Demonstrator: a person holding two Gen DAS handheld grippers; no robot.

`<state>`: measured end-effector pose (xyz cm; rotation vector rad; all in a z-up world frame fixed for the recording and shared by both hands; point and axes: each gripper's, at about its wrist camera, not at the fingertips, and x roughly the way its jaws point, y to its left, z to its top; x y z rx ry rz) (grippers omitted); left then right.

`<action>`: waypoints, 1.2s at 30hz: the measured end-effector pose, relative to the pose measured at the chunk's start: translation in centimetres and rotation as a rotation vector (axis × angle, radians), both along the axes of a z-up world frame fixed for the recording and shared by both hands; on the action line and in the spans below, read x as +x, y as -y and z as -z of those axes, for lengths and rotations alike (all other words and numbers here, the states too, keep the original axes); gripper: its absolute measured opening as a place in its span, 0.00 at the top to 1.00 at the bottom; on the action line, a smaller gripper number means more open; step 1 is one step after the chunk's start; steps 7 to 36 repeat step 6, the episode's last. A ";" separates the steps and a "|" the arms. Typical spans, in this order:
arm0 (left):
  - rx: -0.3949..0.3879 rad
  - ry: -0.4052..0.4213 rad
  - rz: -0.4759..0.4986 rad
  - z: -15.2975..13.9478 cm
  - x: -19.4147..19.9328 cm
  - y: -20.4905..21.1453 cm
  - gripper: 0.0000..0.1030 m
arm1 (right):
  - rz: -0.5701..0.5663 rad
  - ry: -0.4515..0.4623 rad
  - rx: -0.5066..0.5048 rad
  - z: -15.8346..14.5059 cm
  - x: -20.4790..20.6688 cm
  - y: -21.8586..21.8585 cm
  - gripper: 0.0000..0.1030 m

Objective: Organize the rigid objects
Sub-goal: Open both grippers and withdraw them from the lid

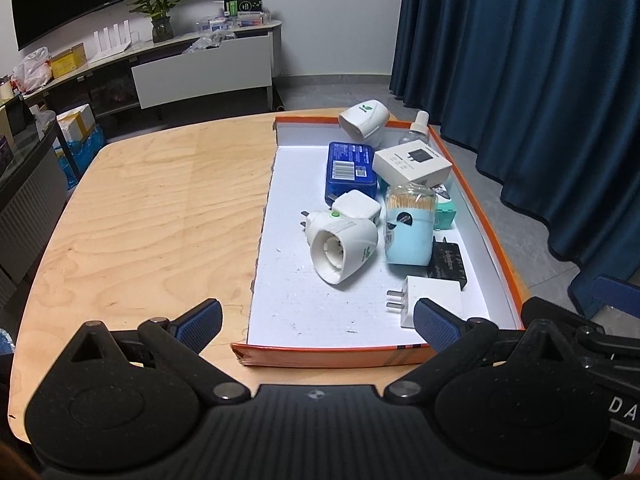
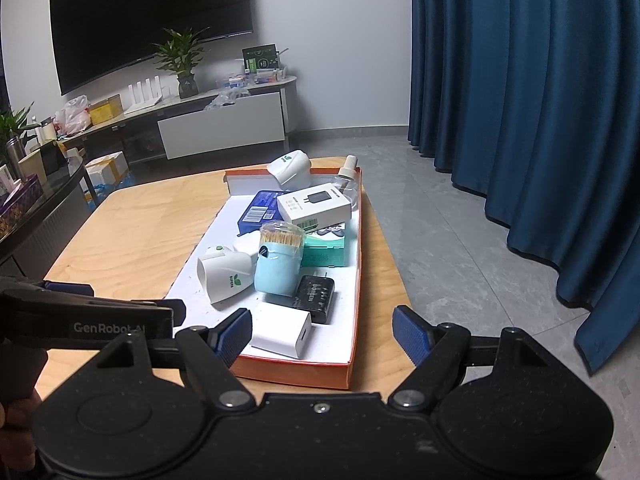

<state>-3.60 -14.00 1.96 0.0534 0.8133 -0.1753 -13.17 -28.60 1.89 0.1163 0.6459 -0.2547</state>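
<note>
Shallow orange-rimmed cardboard tray (image 1: 505,240) on pale wooden table (image 1: 152,208) held jumbled chargers, boxes, a pale-blue toothpick jar (image 1: 409,227). Left gripper (image 1: 318,320) and right gripper (image 2: 322,334) hovered wide open, empty. Stage unclear: sorted into tray, or awaiting tidying.

– What is on the wall at the back?

– A big black TV (image 2: 152,16). Under it runs a long low cabinet (image 2: 216,120) with a white front.

– And on top of the cabinet?

– A green plant (image 2: 182,60) in a dark pot stands near the middle. Toward the cabinet's left end sit a yellow box (image 2: 105,109) and a plastic bag (image 2: 73,115). A white thing with tall thin sticks (image 1: 110,42) is between the box and the plant. Near the right end stands a black and green box (image 2: 261,59), with small packs piled just beside it.

– What is on the right?

– Long dark blue curtains (image 2: 520,100). They hang down to the grey floor (image 2: 460,240).
</note>
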 end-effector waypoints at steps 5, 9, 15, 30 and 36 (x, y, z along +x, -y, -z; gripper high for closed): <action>-0.007 0.002 -0.011 -0.1 -0.1 -0.3 0.00 | -0.005 0.001 -0.006 0.0 0.1 -0.3 0.11; -0.011 -0.003 -0.002 -0.1 0.0 -0.4 0.00 | -0.006 0.001 -0.007 0.0 0.1 -0.3 0.11; -0.011 -0.003 -0.002 -0.1 0.0 -0.4 0.00 | -0.006 0.001 -0.007 0.0 0.1 -0.3 0.11; -0.011 -0.003 -0.002 -0.1 0.0 -0.4 0.00 | -0.006 0.001 -0.007 0.0 0.1 -0.3 0.11; -0.011 -0.003 -0.002 -0.1 0.0 -0.4 0.00 | -0.006 0.001 -0.007 0.0 0.1 -0.3 0.11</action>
